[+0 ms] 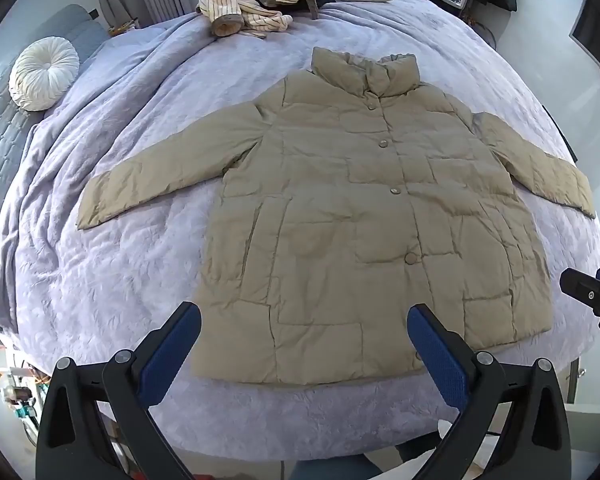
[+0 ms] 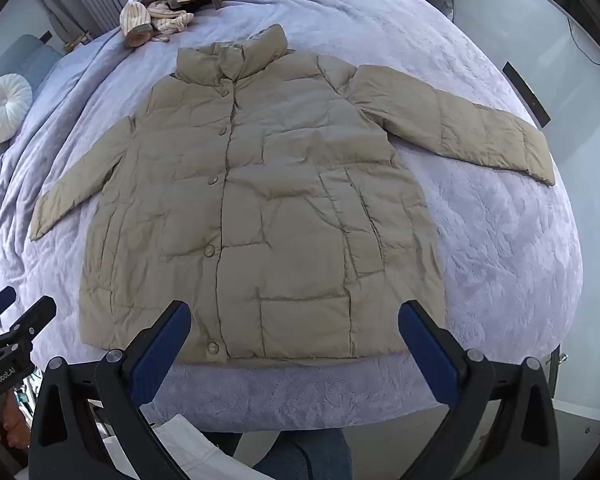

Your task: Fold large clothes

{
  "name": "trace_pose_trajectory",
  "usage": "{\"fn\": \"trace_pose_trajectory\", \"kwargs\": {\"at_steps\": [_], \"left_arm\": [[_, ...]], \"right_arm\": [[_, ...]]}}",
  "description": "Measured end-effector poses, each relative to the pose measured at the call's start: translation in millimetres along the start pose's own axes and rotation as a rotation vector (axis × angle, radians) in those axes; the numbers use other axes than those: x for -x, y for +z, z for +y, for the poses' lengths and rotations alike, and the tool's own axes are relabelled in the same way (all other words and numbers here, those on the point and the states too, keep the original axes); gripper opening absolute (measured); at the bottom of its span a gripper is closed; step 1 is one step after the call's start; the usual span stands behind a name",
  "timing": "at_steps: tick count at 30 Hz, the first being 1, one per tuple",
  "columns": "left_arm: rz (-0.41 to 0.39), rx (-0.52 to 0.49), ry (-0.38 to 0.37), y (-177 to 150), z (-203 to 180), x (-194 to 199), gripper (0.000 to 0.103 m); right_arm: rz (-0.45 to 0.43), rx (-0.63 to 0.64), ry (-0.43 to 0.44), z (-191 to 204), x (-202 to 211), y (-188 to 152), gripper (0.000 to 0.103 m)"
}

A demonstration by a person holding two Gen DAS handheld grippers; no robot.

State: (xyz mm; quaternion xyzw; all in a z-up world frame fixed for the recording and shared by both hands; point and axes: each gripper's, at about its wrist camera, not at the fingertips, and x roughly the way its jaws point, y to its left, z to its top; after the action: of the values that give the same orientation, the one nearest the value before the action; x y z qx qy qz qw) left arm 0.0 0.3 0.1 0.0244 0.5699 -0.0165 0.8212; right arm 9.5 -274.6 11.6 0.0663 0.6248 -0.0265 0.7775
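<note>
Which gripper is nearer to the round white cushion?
Left. The left gripper hovers over the jacket's hem on the cushion's side. The right gripper hovers over the hem's other half, farther away. Both are open and far from the cushion.

matt quilted puffer coat point(image 1: 364, 216), plush textured blanket point(image 1: 132, 264)

2 steep overhead views, jacket point(image 1: 340, 216) shared
</note>
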Motion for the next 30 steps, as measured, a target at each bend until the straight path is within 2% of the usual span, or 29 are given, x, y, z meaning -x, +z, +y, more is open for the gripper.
{"fn": "trace_pose_trajectory", "kwargs": {"at_steps": [30], "left_arm": [[-0.008, -0.001, -0.002, 5.7, 3.3, 4.2, 0.103]], "right_arm": [[-0.011, -0.010, -0.002, 1.6, 2.0, 0.8, 0.103]]}}
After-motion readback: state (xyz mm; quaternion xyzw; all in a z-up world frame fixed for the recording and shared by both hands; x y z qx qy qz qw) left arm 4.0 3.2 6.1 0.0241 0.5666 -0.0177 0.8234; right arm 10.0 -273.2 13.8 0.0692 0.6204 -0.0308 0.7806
